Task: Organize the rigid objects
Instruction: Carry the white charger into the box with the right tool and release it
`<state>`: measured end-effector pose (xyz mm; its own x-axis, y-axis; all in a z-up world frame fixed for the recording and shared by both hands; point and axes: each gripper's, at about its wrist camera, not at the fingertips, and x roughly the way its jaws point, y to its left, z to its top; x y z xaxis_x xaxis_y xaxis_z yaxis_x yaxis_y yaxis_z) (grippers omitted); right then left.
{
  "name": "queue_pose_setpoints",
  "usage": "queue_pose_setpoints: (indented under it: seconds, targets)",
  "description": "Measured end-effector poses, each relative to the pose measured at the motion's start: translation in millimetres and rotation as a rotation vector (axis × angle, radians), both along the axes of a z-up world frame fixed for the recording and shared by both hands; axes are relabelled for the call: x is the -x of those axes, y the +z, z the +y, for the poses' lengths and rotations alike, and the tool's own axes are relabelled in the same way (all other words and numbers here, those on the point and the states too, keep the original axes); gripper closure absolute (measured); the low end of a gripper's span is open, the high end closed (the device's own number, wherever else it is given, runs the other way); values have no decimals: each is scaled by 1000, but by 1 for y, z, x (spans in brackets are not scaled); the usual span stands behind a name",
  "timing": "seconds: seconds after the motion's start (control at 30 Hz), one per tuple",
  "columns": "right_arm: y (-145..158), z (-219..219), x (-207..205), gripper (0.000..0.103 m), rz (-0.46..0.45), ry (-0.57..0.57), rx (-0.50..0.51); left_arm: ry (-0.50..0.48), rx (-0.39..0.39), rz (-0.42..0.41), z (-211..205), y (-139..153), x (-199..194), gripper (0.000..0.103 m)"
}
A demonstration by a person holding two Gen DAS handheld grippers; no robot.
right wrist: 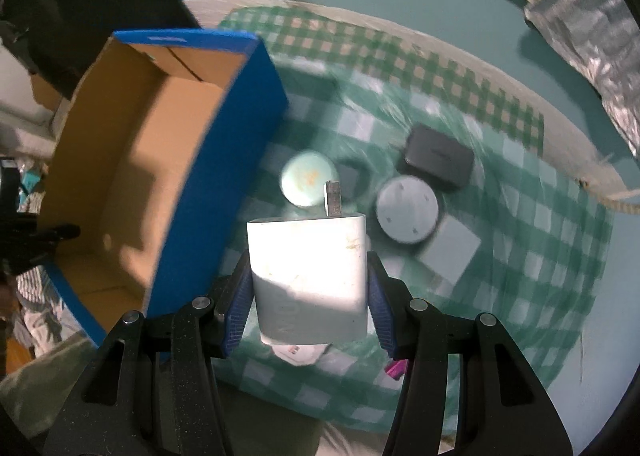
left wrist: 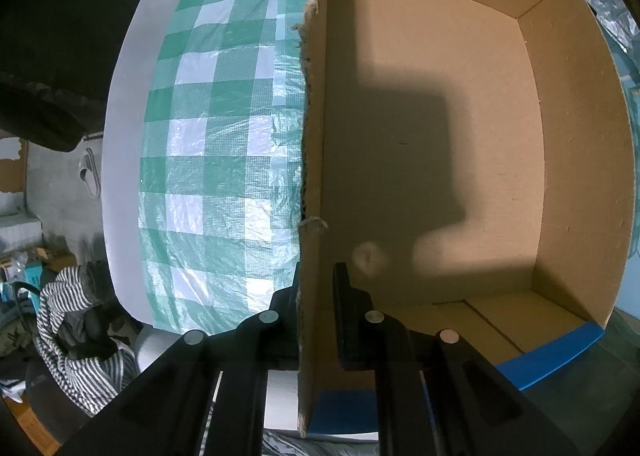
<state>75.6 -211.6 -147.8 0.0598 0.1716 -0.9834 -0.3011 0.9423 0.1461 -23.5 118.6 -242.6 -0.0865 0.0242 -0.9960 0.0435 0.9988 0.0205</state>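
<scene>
One cardboard box (right wrist: 224, 135), one white charger (right wrist: 308, 276), two round discs (right wrist: 408, 209) (pale), one black case (right wrist: 438, 157)

Motion-blurred checkered cloth (right wrist: 520, 256), pink object (right wrist: 396, 370) half-hidden

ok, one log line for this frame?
left gripper: shut on box wall | right gripper: shut on white charger, above cloth | box: empty

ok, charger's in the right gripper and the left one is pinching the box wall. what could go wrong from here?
1. The white charger is held only by its two side faces in the right gripper; a bump on the blue box wall could twist it loose.
2. The left gripper clamps a torn cardboard wall; pulling might rip it or tilt the box.
3. The round grey puck and black case sit close below.
</scene>
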Motion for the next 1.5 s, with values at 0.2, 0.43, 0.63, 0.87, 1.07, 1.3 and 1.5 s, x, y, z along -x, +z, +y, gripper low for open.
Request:
queue_pose_setpoints:
  seconds: [0.2, 0.43, 0.63, 0.87, 1.07, 1.3, 1.5]
  targets:
    - [22, 27, -19, 50, -28, 55, -22, -4, 0, 2, 0, -1, 1, 92]
    - [30, 73, -43, 50, -55, 155, -26, -1, -1, 5, 1, -3, 3, 92]
    - [18, 113, -63, 50, -44, 224, -19, 5, -2, 7, 3, -3, 3, 92]
    - [-21, 142, -73, 50, 18, 275, 30, 12, -4, 11, 5, -5, 4, 92]
    - [-47, 151, -73, 50, 59, 280, 64, 14, -3, 16, 6, -7, 5, 92]
    - [-54, 160, -68, 50, 55, 307, 85, 4, -5, 16, 1, -4, 5, 92]
    - [-52, 160, -69, 50, 41, 299, 72, 8, -9, 18, 0, -4, 5, 92]
